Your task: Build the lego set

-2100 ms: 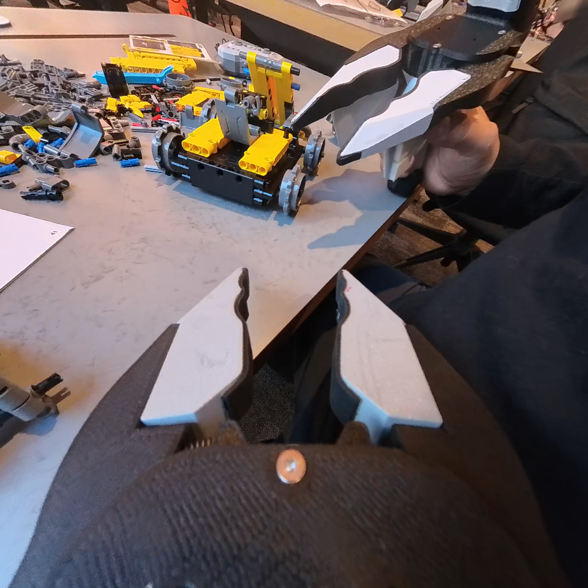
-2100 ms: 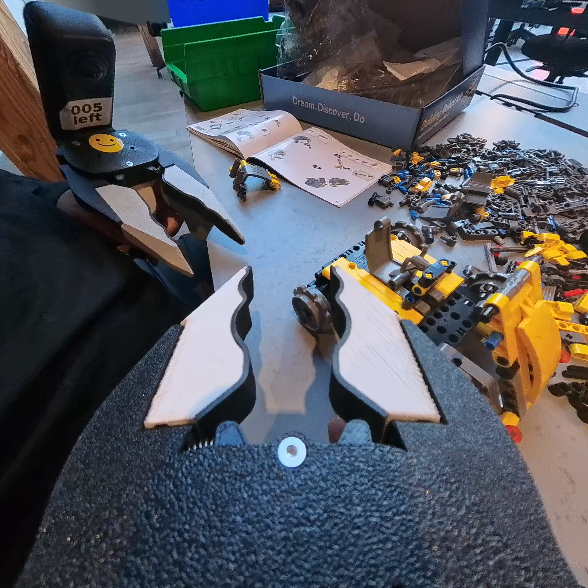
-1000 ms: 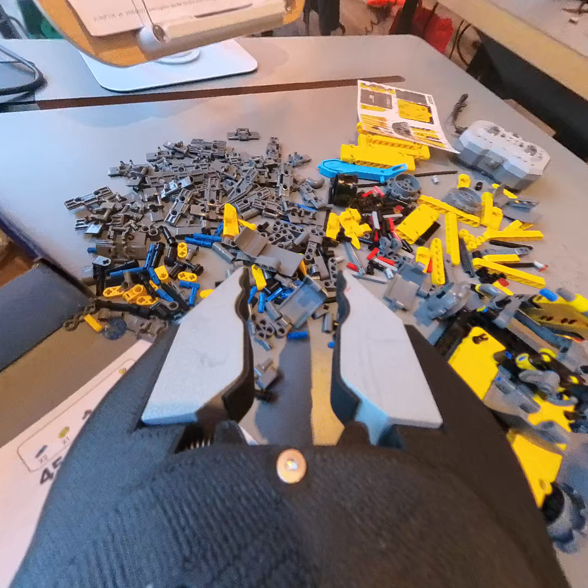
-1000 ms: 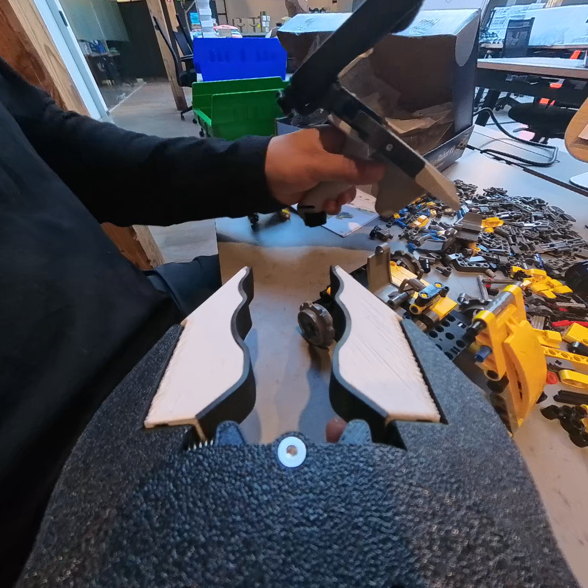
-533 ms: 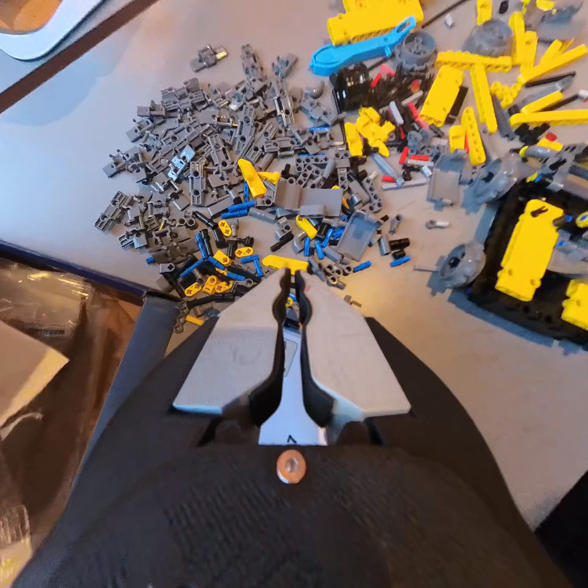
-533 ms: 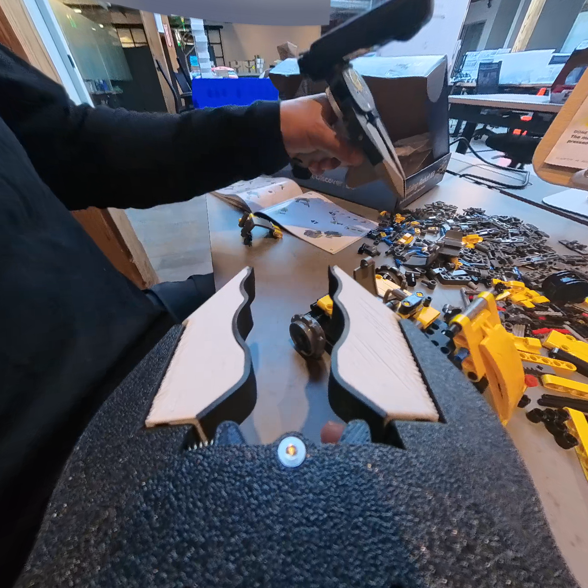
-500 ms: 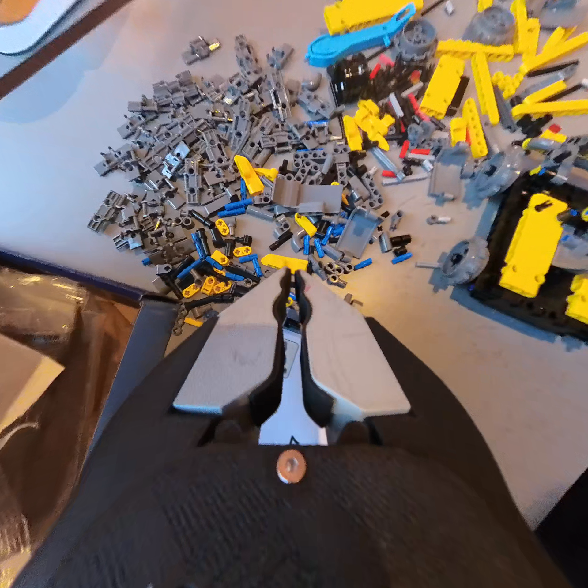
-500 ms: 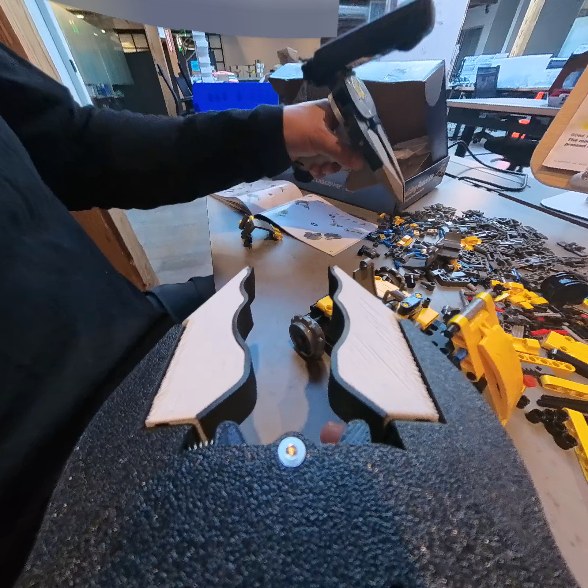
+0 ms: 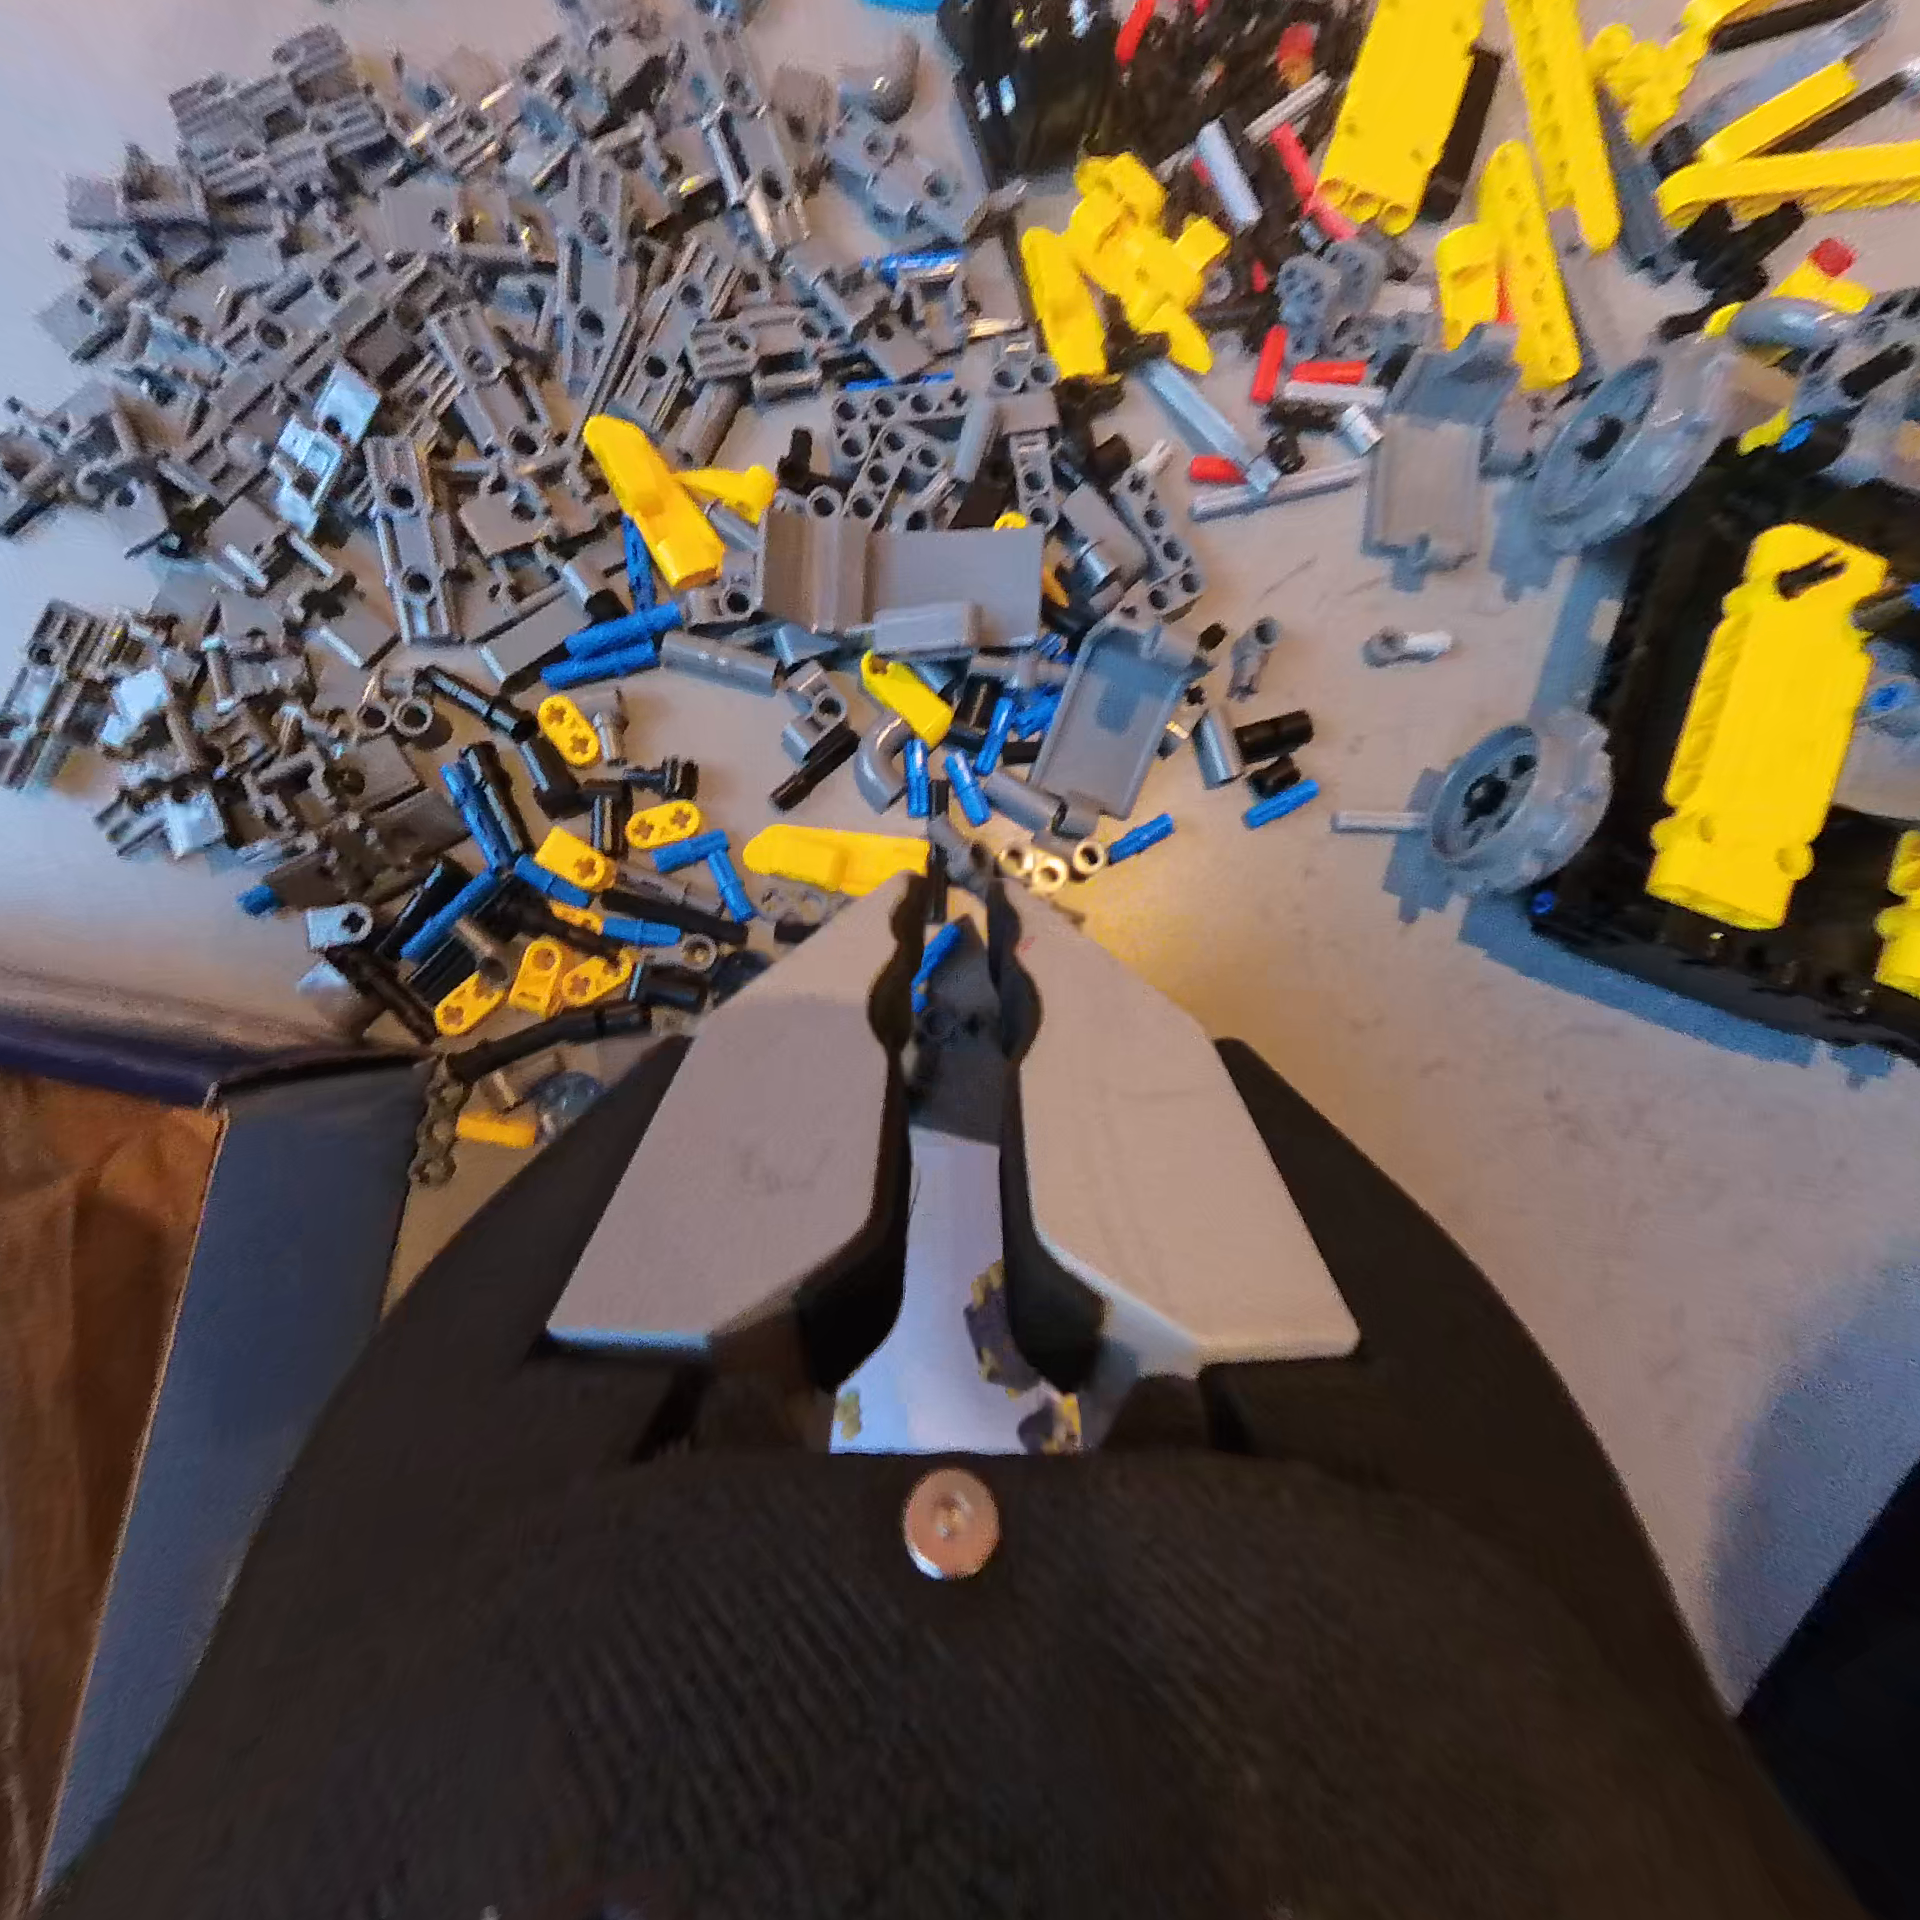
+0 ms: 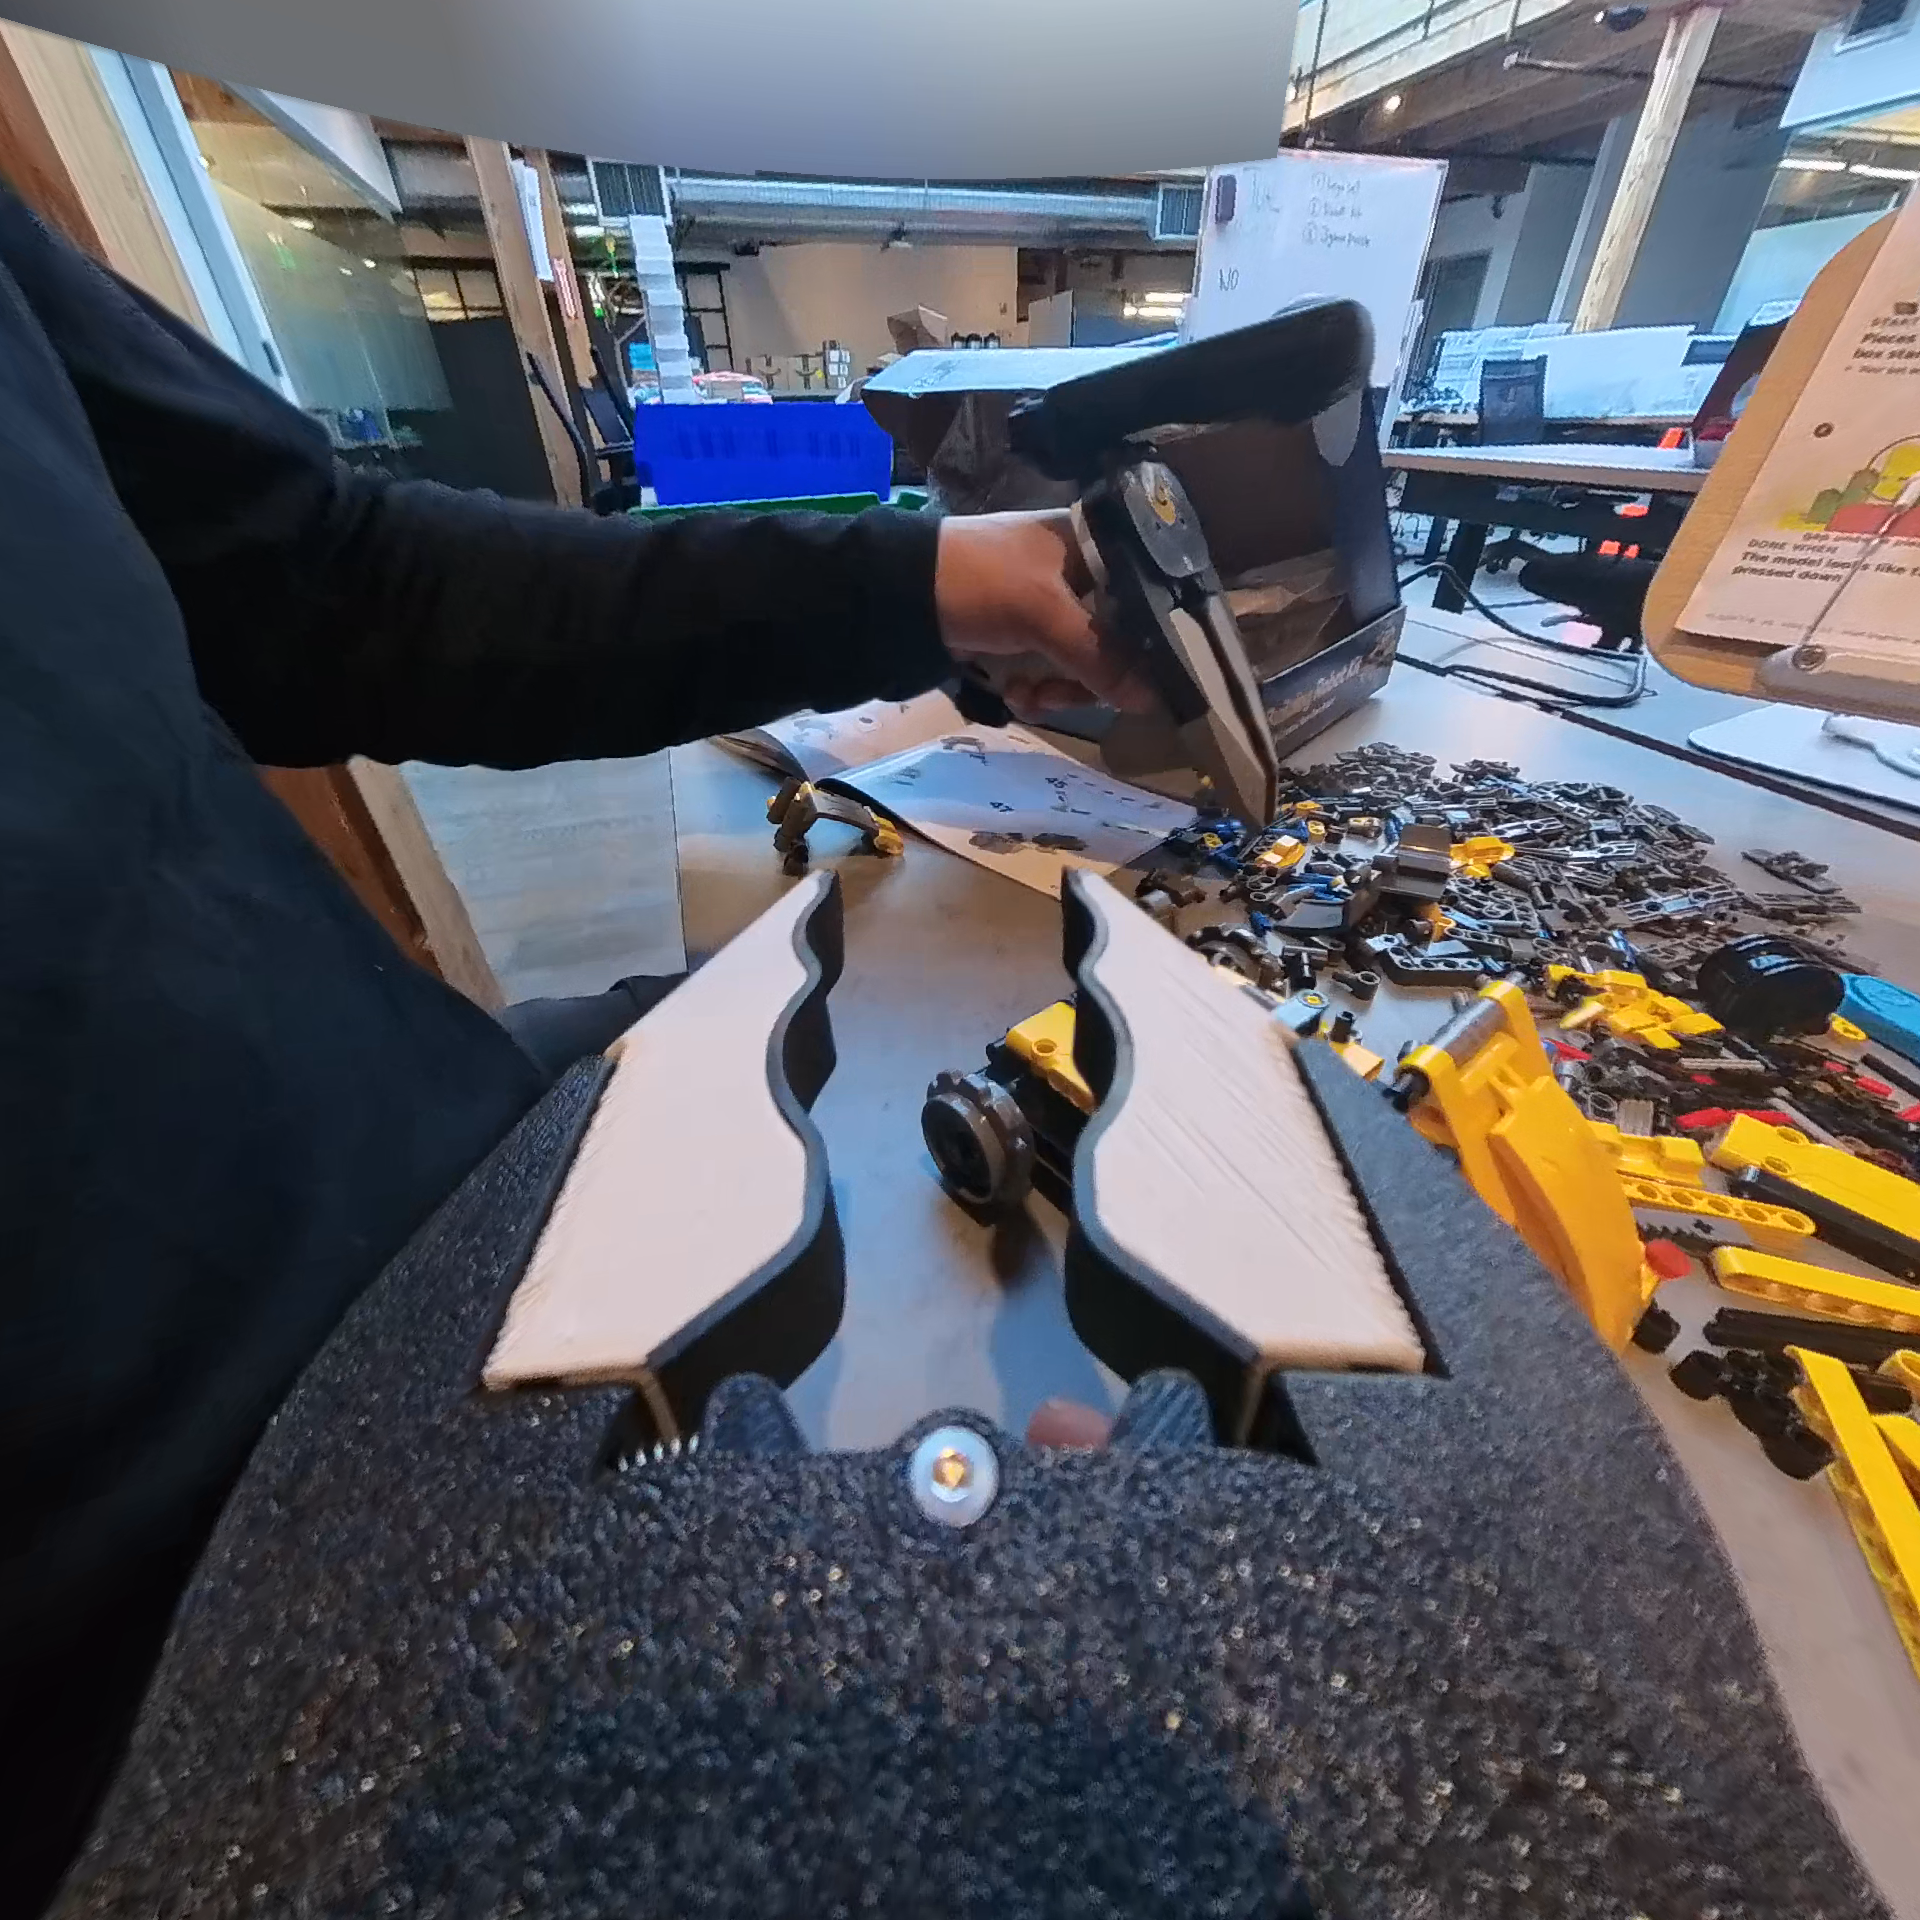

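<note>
The left hand-held gripper (image 9: 956, 894) points steeply down at the near fringe of a spread of loose building-toy pieces (image 9: 582, 436), its 2 grey fingers (image 9: 769, 1122) drawn to a narrow slit. Nothing is clearly clamped; a small blue pin (image 9: 938, 954) and a dark piece show through the slit below the tips (whether the tips touch either one cannot be told). Just beyond the tips lie a yellow curved piece (image 9: 831, 854) and a short row of small grey bushes (image 9: 1049, 862). Farther out the pile is mostly grey connectors, with blue pins, yellow beams and red pins toward the far right. A dark blue cardboard box (image 9: 301, 1226) stands at the left side of the table (image 9: 1403, 1122), and a white instruction booklet (image 10: 997, 800) lies open near the table's front edge.

The right hand-held gripper (image 10: 951, 899) hangs low over the front edge of the table, fingers wide apart and holding nothing. Between and just past them sits a half-built black-and-yellow vehicle (image 10: 1039, 1070), its dark grey toothed wheel (image 10: 977, 1138) facing the camera; the right finger hides much of the body. In the right wrist view the left tool (image 10: 1242, 800) shows farther off, gripped by a hand (image 10: 1023, 613) in a black sleeve, tips down at the pile's edge.
</note>
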The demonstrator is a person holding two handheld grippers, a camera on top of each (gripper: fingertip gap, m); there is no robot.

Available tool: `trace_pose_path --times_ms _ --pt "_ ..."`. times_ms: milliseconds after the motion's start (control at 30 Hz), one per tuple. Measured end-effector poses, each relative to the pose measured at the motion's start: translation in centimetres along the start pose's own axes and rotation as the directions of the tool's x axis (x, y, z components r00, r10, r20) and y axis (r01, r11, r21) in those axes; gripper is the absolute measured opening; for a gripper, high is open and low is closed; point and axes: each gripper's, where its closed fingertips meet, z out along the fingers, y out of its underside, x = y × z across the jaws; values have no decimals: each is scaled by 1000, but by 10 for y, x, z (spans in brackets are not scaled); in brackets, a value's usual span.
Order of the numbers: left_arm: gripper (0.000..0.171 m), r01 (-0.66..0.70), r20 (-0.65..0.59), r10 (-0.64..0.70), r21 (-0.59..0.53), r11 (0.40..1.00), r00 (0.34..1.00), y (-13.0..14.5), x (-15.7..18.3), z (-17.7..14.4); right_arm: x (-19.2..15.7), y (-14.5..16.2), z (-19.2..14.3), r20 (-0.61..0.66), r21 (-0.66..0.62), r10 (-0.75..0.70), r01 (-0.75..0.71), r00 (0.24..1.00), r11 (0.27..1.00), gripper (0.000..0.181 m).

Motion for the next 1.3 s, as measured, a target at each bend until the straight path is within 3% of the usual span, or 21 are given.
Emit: trace_pose_path --times_ms 500,700,833,967,1300 --pt "17 -102 -3 102 33 994 995 -58 6 28 1 -6 -4 -5 44 -9 10 1000 999 41" --pt "21 -39 57 38 14 999 998 -57 -18 41 1 -7 -6 -4 57 -7 7 1000 998 41" --pt "12 -17 3 17 -14 1000 1000 -48 -12 52 1 -8 -6 0 64 -5 5 1000 998 41" --pt "18 -26 -20 26 -26 999 999 -48 -3 54 0 -9 -7 3 70 -5 5 1000 998 41" --pt "14 -99 -32 100 43 994 994 -75 14 49 0 -10 -8 7 79 -4 4 1000 997 41"
